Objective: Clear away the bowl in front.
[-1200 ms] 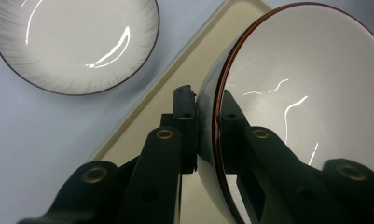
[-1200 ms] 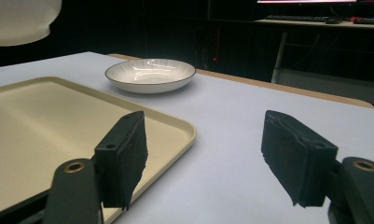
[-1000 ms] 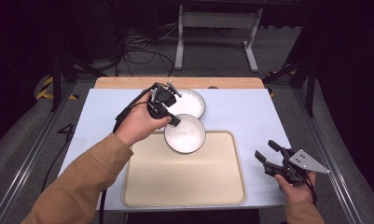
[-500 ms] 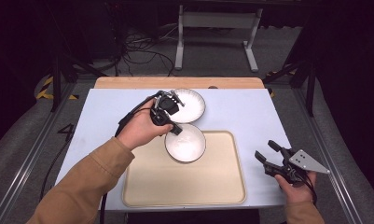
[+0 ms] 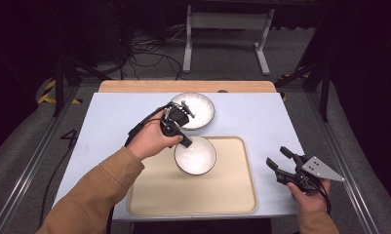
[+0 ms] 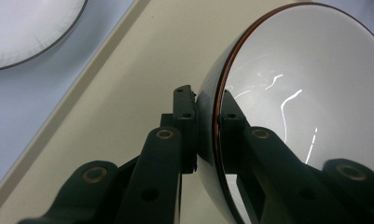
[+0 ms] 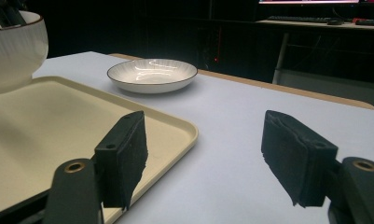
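Pale blue surface point(image 5: 110, 122) carried a cream tray point(image 5: 149, 195) at the near edge and a white ribbed plate point(image 5: 203, 112) beyond it.

Left side: left claw point(image 5: 186, 142) was clenched on the rim of a white bowl point(image 5: 195, 156), one jaw outside the wall, the other inside, as the left gripper view showed. Bowl hung tilted over the far part of the tray. Whether its base touched the tray could not be told from above; the right gripper view suggested it sat at or just above the tray floor.

Judgement: step in hand was setting the bowl down in the tray. Next move would call for levelling the bowl, lowering until the base rests flat, then parting the jaws and lifting clear of the rim without dragging it.

Right side: right claw point(image 5: 277, 157) rested off the tray's right edge, released, jaws apart with nothing between them, well apart from the bowl.
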`<state>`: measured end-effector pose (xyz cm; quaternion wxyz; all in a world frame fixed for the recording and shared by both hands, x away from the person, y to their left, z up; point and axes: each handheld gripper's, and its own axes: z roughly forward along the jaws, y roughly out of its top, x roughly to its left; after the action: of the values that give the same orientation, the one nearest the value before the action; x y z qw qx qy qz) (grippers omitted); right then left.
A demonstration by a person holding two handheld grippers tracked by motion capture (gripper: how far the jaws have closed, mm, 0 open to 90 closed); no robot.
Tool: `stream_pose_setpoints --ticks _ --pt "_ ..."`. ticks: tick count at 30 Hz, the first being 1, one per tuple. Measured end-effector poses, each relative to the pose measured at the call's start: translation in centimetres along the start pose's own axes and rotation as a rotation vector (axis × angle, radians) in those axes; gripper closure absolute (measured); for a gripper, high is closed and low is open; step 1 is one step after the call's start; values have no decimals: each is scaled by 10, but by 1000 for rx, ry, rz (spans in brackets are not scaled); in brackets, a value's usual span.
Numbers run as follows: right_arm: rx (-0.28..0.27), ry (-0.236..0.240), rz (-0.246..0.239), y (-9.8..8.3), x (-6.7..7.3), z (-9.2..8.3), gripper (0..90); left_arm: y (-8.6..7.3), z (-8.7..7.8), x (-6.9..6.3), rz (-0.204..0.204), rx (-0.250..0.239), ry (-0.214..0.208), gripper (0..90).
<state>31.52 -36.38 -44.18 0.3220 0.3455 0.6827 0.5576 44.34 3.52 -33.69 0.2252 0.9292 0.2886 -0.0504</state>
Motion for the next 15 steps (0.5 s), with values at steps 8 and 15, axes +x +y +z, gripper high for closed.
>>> stream_pose_setpoints --ticks 8,15 --pt "-1 -2 -1 0 0 0 318 -3 17 5 -37 23 5 826" --pt "0 0 -1 0 0 0 318 -6 28 9 -42 35 11 826"
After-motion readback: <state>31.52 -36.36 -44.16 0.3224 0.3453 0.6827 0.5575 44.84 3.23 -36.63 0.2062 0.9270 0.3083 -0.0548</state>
